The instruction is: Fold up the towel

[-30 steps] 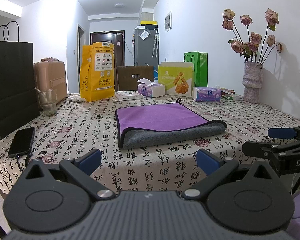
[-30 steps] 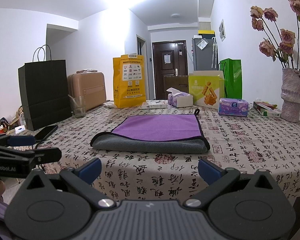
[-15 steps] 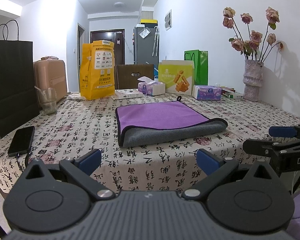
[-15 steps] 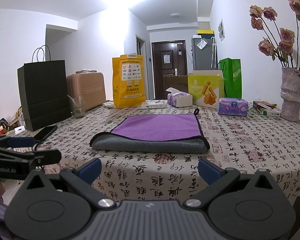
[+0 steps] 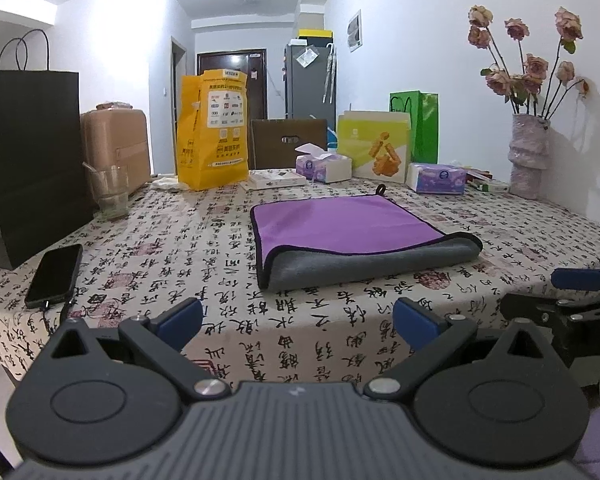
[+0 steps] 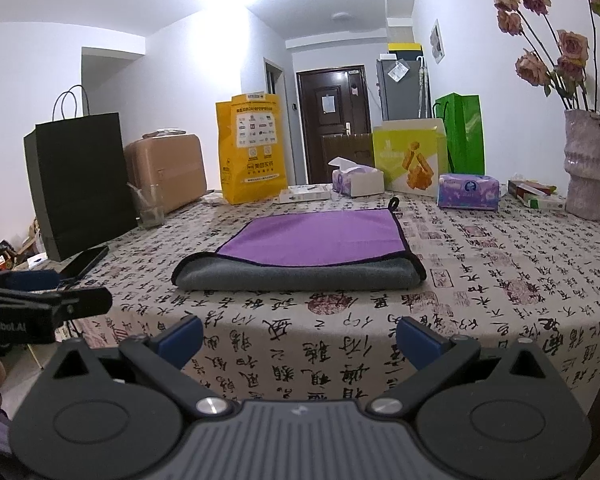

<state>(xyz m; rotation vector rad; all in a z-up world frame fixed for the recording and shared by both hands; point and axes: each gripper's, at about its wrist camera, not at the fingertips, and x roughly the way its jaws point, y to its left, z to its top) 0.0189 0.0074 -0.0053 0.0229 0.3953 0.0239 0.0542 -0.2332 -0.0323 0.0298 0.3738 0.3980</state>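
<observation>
A purple towel with a grey underside [image 5: 352, 236] lies folded flat on the patterned tablecloth, its grey fold edge facing me; it also shows in the right wrist view [image 6: 304, 252]. My left gripper [image 5: 298, 320] is open and empty, held at the table's near edge, short of the towel. My right gripper [image 6: 298, 334] is open and empty, also short of the towel. Each gripper shows in the other's view: the right one at the far right [image 5: 568, 292], the left one at the far left [image 6: 40, 296].
A black phone [image 5: 54, 274], black paper bag [image 5: 32, 152] and glass [image 5: 110, 192] stand left. A yellow bag [image 5: 212, 128], tissue boxes [image 5: 436, 178], snack box and green bag line the back. A vase with roses [image 5: 528, 156] stands right.
Both grippers have stayed open and shifted only slightly; the view has tilted a little. The towel has not moved.
</observation>
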